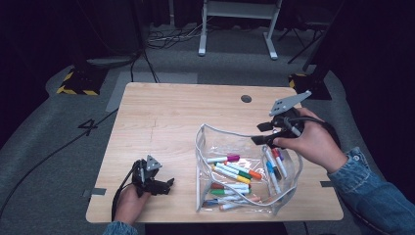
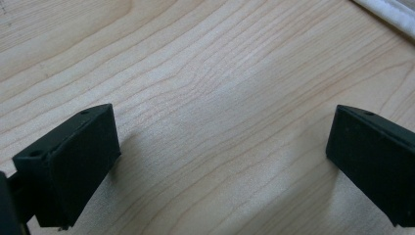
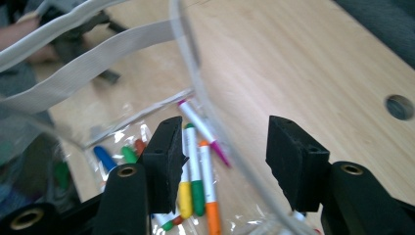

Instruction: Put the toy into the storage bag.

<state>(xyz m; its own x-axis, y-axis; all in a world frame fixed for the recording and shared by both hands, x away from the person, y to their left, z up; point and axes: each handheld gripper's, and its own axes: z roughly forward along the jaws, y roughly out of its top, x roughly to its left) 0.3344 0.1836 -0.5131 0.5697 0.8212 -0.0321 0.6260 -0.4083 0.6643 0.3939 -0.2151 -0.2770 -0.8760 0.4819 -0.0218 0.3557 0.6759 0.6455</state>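
Note:
A clear plastic pouch (image 1: 288, 188) with a white zipper rim lies open on the right half of the wooden table (image 1: 166, 117). Several coloured markers (image 1: 235, 171) lie inside it. My right gripper (image 1: 262, 133) hovers over the pouch's far right corner, jaws apart. In the right gripper view the pouch's rim (image 3: 195, 68) runs through the gap of that gripper (image 3: 222, 142) without touching either pad, and the markers (image 3: 195, 166) lie below. My left gripper (image 1: 166, 185) rests near the front left of the table, open. Bare wood shows between its jaws (image 2: 222, 147).
A round cable hole (image 1: 246, 98) sits in the table's far right part, also the hole (image 3: 400, 106) seen from the right gripper. Cables and white desk legs (image 1: 201, 39) stand on the floor behind. A yellow-and-black striped base (image 1: 78, 85) is at the far left.

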